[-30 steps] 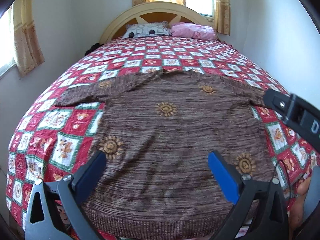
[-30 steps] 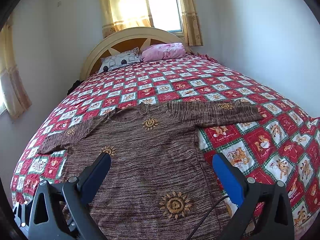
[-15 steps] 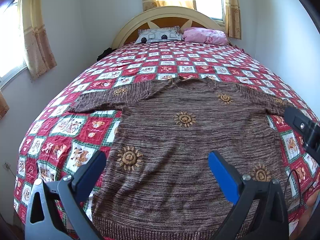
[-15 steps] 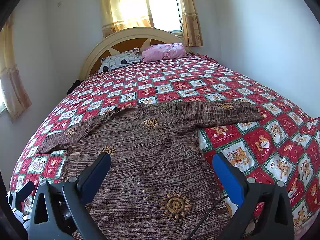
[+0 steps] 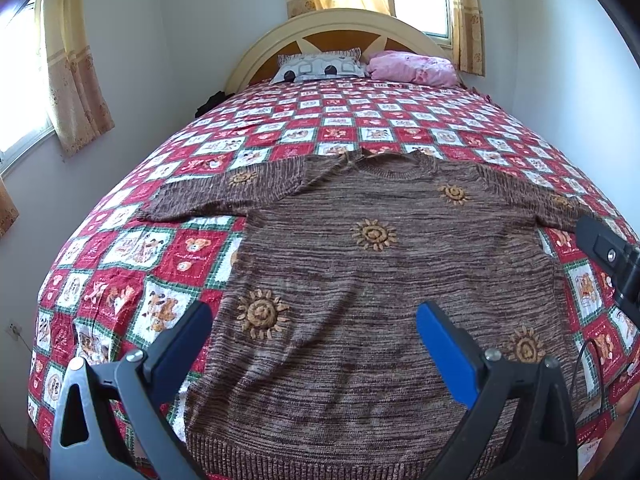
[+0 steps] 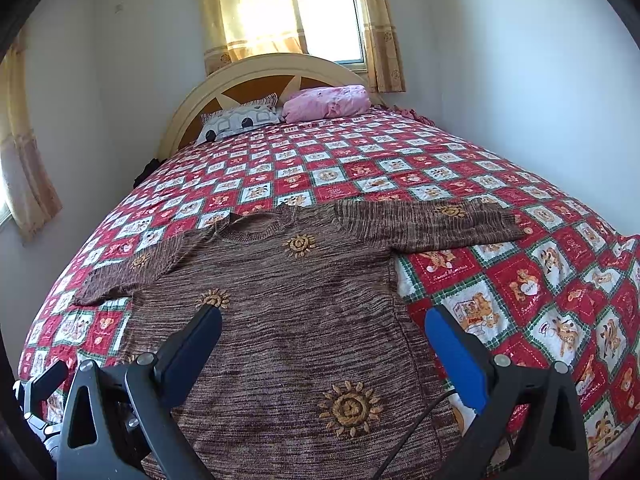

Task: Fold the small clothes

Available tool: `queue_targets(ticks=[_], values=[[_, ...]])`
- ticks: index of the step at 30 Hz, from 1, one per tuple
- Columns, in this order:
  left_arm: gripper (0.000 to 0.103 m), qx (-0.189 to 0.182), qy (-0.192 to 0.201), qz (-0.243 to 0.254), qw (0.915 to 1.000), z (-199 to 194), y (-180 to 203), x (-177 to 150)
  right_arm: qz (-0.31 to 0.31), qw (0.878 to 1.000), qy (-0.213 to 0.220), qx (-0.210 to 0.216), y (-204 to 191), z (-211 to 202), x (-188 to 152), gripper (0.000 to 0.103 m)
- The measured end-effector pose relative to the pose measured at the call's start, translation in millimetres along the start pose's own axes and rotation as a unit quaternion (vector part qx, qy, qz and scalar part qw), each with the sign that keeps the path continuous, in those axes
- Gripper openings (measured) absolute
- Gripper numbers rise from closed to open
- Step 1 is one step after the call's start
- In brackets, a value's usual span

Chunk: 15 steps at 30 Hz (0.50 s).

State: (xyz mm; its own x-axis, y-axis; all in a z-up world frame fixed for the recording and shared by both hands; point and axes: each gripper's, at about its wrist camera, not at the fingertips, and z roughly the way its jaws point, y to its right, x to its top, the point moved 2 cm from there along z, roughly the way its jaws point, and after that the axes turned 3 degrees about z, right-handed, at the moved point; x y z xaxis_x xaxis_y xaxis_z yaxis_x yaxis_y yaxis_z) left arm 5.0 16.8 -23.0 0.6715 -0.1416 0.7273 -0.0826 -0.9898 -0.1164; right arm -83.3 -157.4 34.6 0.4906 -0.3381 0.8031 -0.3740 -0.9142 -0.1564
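- The left gripper [image 5: 314, 326] hangs above the lower half of the sweater with its blue pads spread wide and nothing between them; the right gripper [image 6: 322, 330] does the same, jaws wide apart and empty.
- The brown knit sweater [image 5: 384, 280] lies flat and face up on the patchwork bedspread [image 5: 120, 264], hem nearest the tools, neckline pointing away toward the headboard [image 5: 340, 28], so its long axis runs straight ahead of both grippers.
- Both sleeves stretch out sideways; the left sleeve [image 5: 224, 196] lies forward and left of the left gripper, the right sleeve [image 6: 436, 220] forward and right of the right gripper, so each tool looks nearer its own side.
- The ribbed hem [image 5: 320, 452] sits close to the bed's near edge, leaving little room there.
- Beyond the collar and off both sleeves the bedspread is open up to the pillows [image 5: 320, 66], likely ample room for folding inward.
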Motion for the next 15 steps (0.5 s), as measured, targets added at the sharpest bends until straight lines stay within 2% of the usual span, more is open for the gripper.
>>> queue_targets(ticks=[15], values=[[0.103, -0.001, -0.006, 0.000, 1.0000, 2.8, 0.0, -1.6, -0.001, 1.000, -0.002, 0.000, -1.5, 1.3, -2.8, 0.102]])
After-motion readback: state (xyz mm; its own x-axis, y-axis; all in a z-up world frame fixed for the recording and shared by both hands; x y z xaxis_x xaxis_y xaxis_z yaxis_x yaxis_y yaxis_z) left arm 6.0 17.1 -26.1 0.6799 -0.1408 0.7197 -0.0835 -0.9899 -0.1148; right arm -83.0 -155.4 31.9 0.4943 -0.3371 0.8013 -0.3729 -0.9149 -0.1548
